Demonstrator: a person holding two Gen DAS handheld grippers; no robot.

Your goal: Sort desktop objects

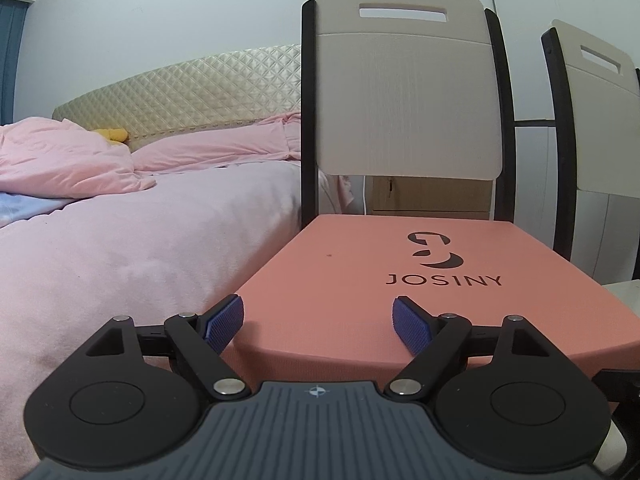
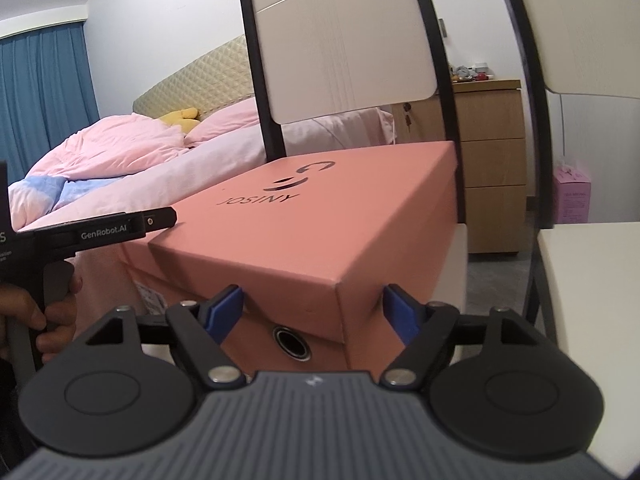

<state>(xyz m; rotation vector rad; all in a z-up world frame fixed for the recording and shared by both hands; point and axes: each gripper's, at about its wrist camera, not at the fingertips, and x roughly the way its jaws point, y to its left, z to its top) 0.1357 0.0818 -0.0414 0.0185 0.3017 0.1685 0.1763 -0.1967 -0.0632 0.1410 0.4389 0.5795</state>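
Beside the bed (image 1: 140, 240), a chair (image 1: 408, 100) bears the pink box (image 1: 360, 272).

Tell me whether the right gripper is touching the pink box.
Cannot tell. In the right wrist view the open right gripper straddles a corner of the pink box, but neither contact nor a gap shows plainly.

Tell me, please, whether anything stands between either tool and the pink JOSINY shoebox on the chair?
Nothing visible does. The left tool is open just over the near edge of the shoebox lid, with only bare lid ahead. The right tool is open, straddling the shoebox's near corner. The chair back stands behind the box.
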